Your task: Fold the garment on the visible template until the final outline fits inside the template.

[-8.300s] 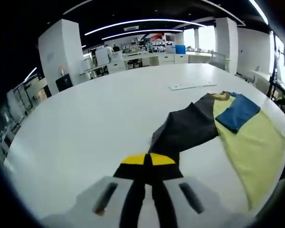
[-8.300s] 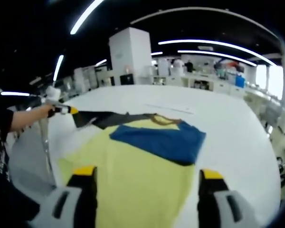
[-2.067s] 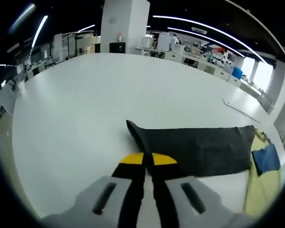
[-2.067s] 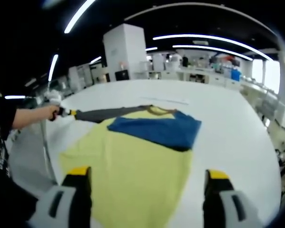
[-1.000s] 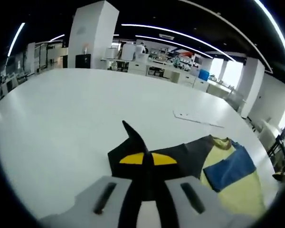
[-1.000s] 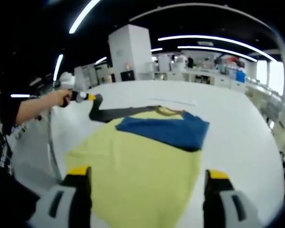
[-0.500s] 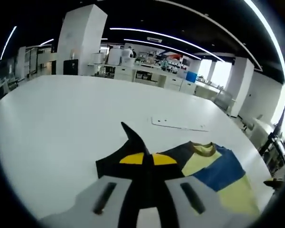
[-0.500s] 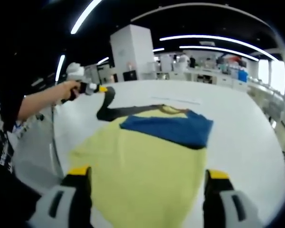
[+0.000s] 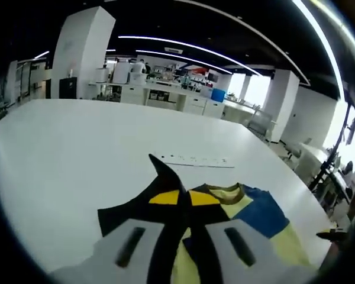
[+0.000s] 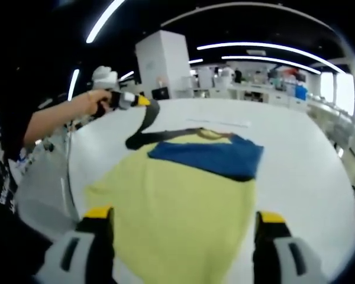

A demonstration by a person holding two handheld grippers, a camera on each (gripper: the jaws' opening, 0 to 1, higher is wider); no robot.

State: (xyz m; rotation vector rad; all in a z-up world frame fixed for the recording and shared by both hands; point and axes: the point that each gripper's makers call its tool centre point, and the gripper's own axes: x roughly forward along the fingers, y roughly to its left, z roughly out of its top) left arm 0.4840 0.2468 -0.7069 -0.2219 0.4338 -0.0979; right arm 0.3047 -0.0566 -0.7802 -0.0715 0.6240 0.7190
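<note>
lifted now, compared with a moment ago: the dark grey sleeve [image 10: 143, 127] of the yellow, blue and grey long-sleeved garment [image 10: 183, 195], pinched shut in the left gripper [image 10: 135, 101] and raised off the wide white table [image 10: 302, 160], where two seconds back it lay stretched out flat to the far left. carried inward too, toward the yellow body panel, so judged to be the second sleeve fold under way, the blue sleeve [image 10: 210, 157] already lying crossed over the chest. no sign yet of the bottom hem being brought up, so likely an early-to-middle stage of the fold.

seen in the right gripper view: the whole garment spread flat on the table near the middle, collar at the far end, hem nearest, plus a bare hand [image 10: 94, 102] holding the left gripper at far left. right gripper [image 10: 183, 236] hanging above the near hem with jaws spread wide apart and nothing between them.

seen in the left gripper view instead: left gripper [image 9: 178, 198] clamped on the sleeve [image 9: 139, 204] at close range, a pointed corner of cloth sticking up past the tips, and a thin pale strip [image 9: 192, 161] on the table beyond the collar. template outline not made out under the cloth.
</note>
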